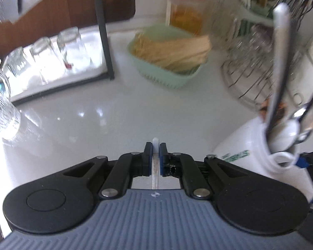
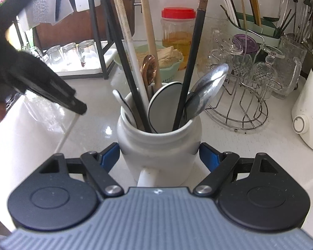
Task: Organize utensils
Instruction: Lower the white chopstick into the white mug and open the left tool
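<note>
The left gripper (image 1: 155,152) is clenched on one thin white utensil handle (image 1: 155,142), its tip poking out between the pads. The right gripper (image 2: 159,156) grasps the white jar (image 2: 158,145) by its sides — one jar, holding about nine utensils, among them a steel spoon (image 2: 210,85) at two o'clock. Three glasses (image 2: 71,53) stand upturned at ten o'clock. The right wrist view alone shows the stick hanging below the left gripper (image 2: 77,106); the left view alone shows the pads pinching it.
</note>
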